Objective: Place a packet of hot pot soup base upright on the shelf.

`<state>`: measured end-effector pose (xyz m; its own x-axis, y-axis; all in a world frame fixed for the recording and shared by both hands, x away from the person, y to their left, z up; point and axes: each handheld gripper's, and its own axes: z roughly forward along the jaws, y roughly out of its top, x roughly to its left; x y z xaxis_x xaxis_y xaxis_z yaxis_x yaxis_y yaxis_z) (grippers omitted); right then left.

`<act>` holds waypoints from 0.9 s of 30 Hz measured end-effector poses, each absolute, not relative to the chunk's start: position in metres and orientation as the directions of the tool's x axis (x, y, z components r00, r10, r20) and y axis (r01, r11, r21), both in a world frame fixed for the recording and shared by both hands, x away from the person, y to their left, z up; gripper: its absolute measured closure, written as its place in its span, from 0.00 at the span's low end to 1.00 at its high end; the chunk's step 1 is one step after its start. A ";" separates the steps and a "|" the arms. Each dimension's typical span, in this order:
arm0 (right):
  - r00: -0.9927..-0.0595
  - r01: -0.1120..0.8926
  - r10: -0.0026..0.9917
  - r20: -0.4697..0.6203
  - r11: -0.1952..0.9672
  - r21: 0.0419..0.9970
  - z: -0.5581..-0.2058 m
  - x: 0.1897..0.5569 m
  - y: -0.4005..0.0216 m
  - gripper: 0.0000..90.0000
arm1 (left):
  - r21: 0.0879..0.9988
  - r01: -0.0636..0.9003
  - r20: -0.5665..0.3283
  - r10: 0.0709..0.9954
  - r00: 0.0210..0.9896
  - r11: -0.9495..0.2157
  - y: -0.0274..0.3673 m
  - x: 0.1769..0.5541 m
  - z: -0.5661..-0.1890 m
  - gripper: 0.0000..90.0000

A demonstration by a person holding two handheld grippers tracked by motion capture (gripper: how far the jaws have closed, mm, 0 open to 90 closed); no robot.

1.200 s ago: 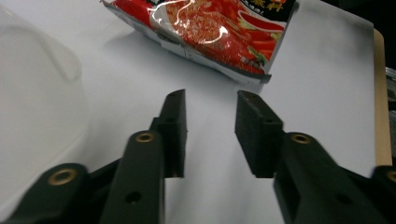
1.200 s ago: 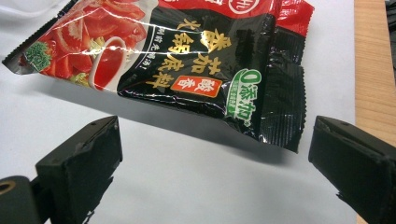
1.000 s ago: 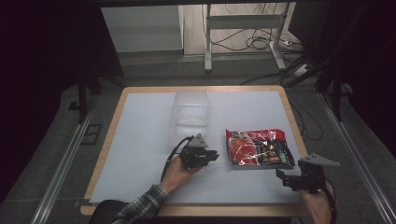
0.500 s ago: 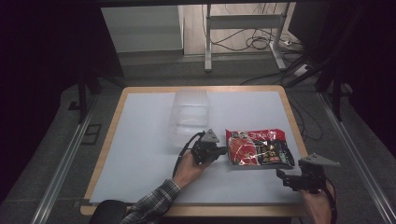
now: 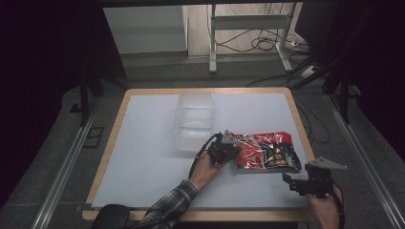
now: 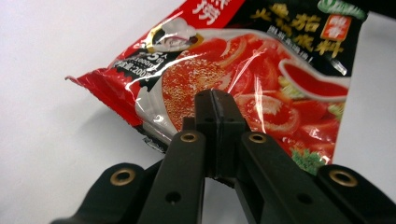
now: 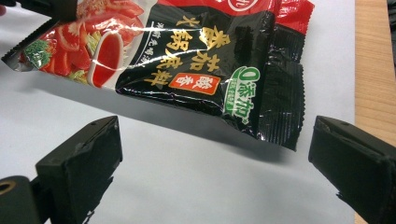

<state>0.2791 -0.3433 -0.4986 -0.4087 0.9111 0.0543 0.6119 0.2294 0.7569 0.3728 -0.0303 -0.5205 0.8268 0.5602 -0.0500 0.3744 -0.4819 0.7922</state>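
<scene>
The packet (image 5: 267,151) is a flat, glossy foil pouch, red at one end and black at the other, printed with tomato slices, a ladle of red sauce, yellow characters and a green round mark. Its crimped edges are ridged, and the film is creased and catches the light. It lies on the white worktop (image 5: 143,157) toward the right side, near the front edge, with its left end lifted a little off the surface.

The left tongs (image 5: 234,151) are at that left end. In the left gripper view the left tongs (image 6: 215,100) have their jaws pressed together with no gap, tips over the tomato picture; whether film is pinched between them cannot be told. The packet (image 6: 243,74) runs away beyond the tips.

The right tongs (image 5: 292,182) sit near the front right corner of the worktop, just short of the packet's black end. In the right gripper view the right tongs (image 7: 212,154) stand wide open with only bare worktop between the jaws, and the packet (image 7: 196,60) lies beyond them, untouched.

A clear plastic box (image 5: 193,119) stands behind and left of the packet, close to the left hand (image 5: 205,167). Nothing lies between either tongs and the packet.
</scene>
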 end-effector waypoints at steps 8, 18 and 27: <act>-0.412 0.608 0.909 0.055 0.229 0.760 -0.497 0.278 -0.343 0.04 | 0.790 0.344 -0.001 0.561 0.828 -0.507 -0.032 0.368 -0.522 1.00; -0.436 0.593 0.896 0.082 0.217 0.775 -0.495 0.276 -0.344 0.03 | 0.790 0.327 0.032 0.568 0.823 -0.519 -0.028 0.363 -0.527 1.00; -0.471 0.575 0.877 0.094 0.224 0.786 -0.491 0.278 -0.334 0.00 | 0.793 0.360 -0.014 0.575 0.818 -0.492 -0.021 0.363 -0.531 1.00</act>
<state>0.2783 -0.3344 -0.4908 -0.4711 0.8770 0.0943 0.5754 0.2245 0.7865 0.3630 -0.0208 -0.5313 0.8177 0.5755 -0.0142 0.3598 -0.4918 0.7929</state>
